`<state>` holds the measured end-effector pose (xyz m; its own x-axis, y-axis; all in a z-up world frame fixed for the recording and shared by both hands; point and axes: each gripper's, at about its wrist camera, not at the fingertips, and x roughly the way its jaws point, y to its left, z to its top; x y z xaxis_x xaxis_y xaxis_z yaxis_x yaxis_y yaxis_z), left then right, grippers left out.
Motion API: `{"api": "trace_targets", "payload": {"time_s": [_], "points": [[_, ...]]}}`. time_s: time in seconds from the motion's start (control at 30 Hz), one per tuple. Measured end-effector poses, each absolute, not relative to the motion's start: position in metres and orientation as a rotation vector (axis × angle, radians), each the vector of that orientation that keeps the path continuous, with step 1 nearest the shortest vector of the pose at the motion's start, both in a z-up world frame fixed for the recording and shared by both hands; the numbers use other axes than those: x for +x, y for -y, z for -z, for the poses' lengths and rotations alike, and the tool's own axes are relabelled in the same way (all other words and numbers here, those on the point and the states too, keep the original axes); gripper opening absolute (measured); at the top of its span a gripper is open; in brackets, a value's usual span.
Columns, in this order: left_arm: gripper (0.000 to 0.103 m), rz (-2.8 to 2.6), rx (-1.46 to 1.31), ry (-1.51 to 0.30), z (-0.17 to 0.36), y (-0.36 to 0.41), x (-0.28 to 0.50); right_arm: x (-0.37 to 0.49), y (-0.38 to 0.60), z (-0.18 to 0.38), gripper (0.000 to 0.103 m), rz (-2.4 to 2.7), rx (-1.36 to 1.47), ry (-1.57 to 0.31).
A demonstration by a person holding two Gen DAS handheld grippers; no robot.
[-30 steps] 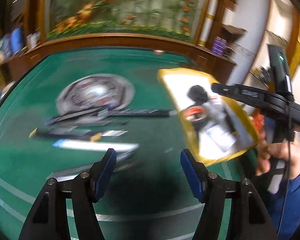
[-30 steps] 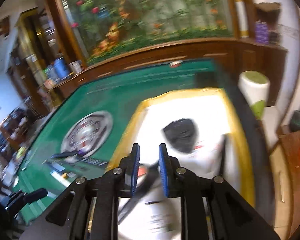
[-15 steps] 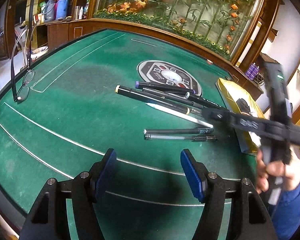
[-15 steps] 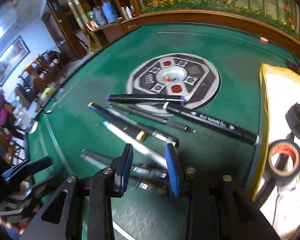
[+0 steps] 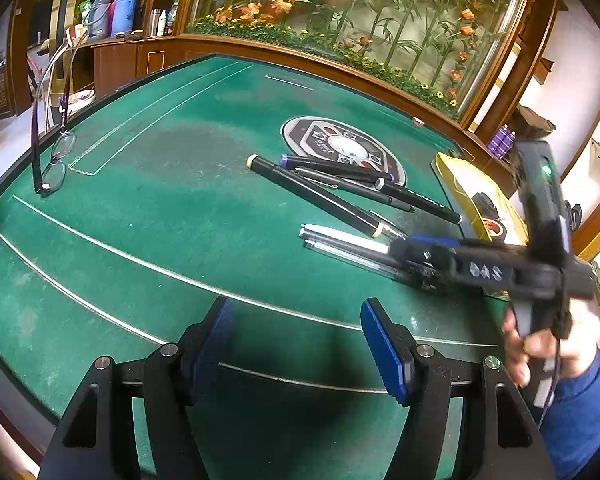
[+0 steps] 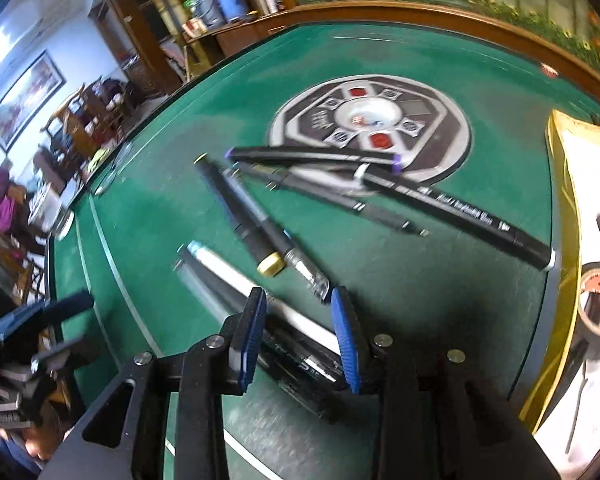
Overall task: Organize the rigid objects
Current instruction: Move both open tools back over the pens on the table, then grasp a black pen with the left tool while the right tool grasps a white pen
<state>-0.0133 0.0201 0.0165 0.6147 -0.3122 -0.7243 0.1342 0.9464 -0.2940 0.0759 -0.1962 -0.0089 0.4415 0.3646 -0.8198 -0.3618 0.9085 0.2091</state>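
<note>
The right gripper (image 6: 300,332), jaws apart, is straddling 2 slim, stiff, slippery plastic pens (image 6: 236,280), best pinched mid-barrel.

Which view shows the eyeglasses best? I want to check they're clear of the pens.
The left wrist view: the eyeglasses lie sharp and whole near the green table's left edge, far from the pens. The right wrist view shows only a blurred glint where they lie.
</note>
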Motion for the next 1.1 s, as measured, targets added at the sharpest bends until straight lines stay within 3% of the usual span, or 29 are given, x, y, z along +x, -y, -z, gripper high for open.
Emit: {"api": "trace_targets", "payload": {"time_s": [0.3, 0.67, 0.9, 1.1], "points": [[0.07, 0.266, -0.219, -0.902, -0.011, -0.022, -0.016, 0.022, 0.167, 0.011, 0.033, -0.659, 0.032, -1.085], [0.07, 0.256, -0.2, -0.912, -0.011, -0.019, -0.02, 0.035, 0.158, -0.001, 0.031, -0.571, -0.047, -1.02], [0.07, 0.256, -0.181, -0.912, -0.013, -0.017, -0.02, 0.033, 0.148, 0.002, 0.007, -0.51, -0.172, -1.005], [0.07, 0.269, -0.171, -0.931, -0.01, -0.009, -0.018, 0.035, 0.156, 0.008, 0.006, -0.523, -0.229, -1.013]]}}
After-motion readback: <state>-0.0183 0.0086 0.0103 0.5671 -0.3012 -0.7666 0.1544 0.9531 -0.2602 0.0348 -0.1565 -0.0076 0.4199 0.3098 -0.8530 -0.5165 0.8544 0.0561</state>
